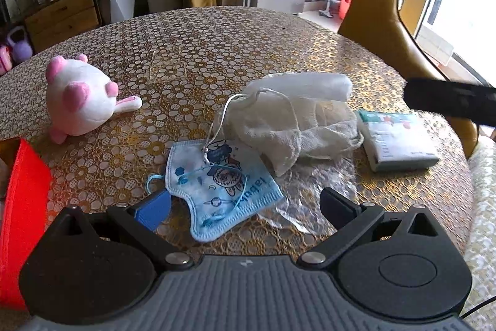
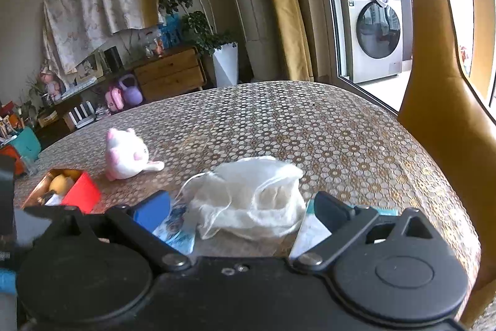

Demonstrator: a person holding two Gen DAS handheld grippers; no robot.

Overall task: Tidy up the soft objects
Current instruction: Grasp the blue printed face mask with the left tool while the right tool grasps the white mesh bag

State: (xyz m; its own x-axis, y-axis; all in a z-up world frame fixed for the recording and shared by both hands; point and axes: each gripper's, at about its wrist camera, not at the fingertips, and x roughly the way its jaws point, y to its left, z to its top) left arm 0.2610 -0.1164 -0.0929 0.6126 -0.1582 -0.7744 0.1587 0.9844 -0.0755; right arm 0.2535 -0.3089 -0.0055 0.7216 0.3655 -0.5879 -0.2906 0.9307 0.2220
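A blue printed face mask (image 1: 217, 188) lies on the table right in front of my open left gripper (image 1: 245, 203). A white mesh drawstring bag (image 1: 291, 126) lies just beyond it, with a tissue pack (image 1: 396, 138) to its right. A pink and white plush toy (image 1: 77, 98) sits at the left. In the right wrist view my open right gripper (image 2: 245, 213) hovers low with the white bag (image 2: 251, 200) between its fingers, apart from it; the mask (image 2: 176, 231) and tissue pack (image 2: 313, 231) peek beside it. The plush (image 2: 127, 154) is further left.
A red box (image 2: 80, 191) holding yellow items stands at the table's left edge; it also shows in the left wrist view (image 1: 21, 207). Clear plastic wrap (image 1: 310, 191) lies under the bag. A brown chair back (image 1: 387, 5) stands at the right table edge.
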